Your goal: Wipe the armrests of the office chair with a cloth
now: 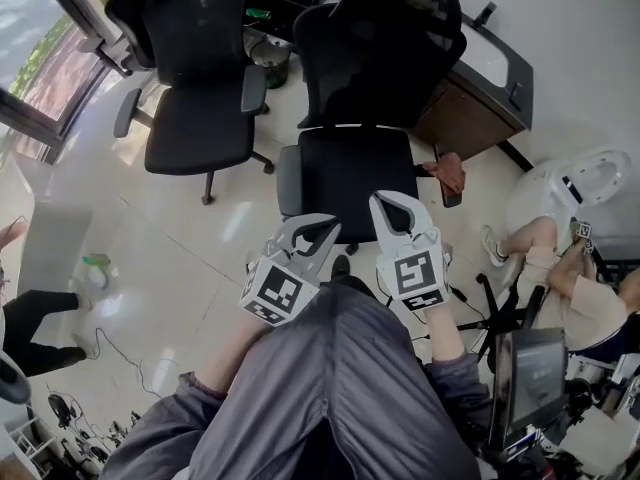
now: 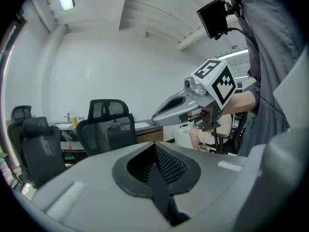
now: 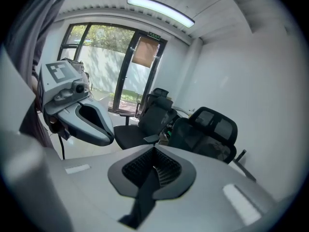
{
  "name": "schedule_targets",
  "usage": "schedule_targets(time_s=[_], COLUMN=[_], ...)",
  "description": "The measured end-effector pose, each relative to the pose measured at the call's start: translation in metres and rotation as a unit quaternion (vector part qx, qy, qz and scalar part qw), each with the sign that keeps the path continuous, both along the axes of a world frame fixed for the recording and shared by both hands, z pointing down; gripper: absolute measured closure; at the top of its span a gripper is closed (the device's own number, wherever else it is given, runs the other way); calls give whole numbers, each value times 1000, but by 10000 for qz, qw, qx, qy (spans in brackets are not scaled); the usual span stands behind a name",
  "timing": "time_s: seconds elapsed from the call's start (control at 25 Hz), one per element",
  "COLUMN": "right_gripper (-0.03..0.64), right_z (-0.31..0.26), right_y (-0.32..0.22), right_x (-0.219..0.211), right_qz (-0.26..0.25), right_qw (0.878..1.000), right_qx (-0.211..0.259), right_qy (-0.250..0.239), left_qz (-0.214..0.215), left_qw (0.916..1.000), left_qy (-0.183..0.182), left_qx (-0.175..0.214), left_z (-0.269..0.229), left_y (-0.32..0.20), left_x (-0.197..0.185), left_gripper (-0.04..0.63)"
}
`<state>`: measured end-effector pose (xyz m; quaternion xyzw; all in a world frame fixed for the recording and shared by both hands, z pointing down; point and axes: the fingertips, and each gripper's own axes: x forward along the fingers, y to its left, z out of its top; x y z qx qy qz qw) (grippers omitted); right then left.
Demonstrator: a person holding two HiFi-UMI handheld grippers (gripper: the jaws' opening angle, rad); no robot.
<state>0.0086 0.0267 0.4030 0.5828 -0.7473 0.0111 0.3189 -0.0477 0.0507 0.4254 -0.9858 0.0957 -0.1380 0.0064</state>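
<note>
A black mesh office chair (image 1: 352, 163) stands in front of me, with a grey armrest (image 1: 288, 180) on its left. A reddish cloth (image 1: 446, 172) lies draped over the chair's right armrest. Both grippers hover side by side over my lap, short of the seat. My left gripper (image 1: 322, 222) is shut with nothing in it; my right gripper (image 1: 384, 200) is shut and empty too. The left gripper view shows its own jaws closed (image 2: 155, 147), the right gripper (image 2: 179, 109) and the chair (image 2: 110, 124). In the right gripper view its jaws meet (image 3: 154, 152), beside the left gripper (image 3: 83, 119) and the chair (image 3: 208, 132).
A second black office chair (image 1: 195, 88) stands at the left. A wooden desk (image 1: 482, 83) is behind the near chair. A seated person (image 1: 555, 268) and a white machine (image 1: 592, 176) are at the right. Cables and a small bottle (image 1: 97, 268) lie on the floor.
</note>
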Motion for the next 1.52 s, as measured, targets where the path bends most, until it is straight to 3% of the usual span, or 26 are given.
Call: schedule_targets(time_s=[0.16,0.36,0.76,1.52], right_gripper=[615,615,615,615], right_z=[21,35,31,11], right_y=[-5,7,17,19], right_x=[-20,15,54,57], right_qz=[-43,68,149,101], right_qw=[9990,9980,9983,9950], right_qx=[-290,-582,-479,-113], right_qy=[-335,-238,309,986], left_qz=[-178,-43,-53,74], left_qw=[9998,9999,9998,9998], left_qy=[-42,-139,-166,-201], left_qx=[17,-45,-29,-9], left_z=[6,9,7,4], left_y=[-1,7,13,15], left_x=[-20,6,30,36], left_gripper=[578,578,578,578])
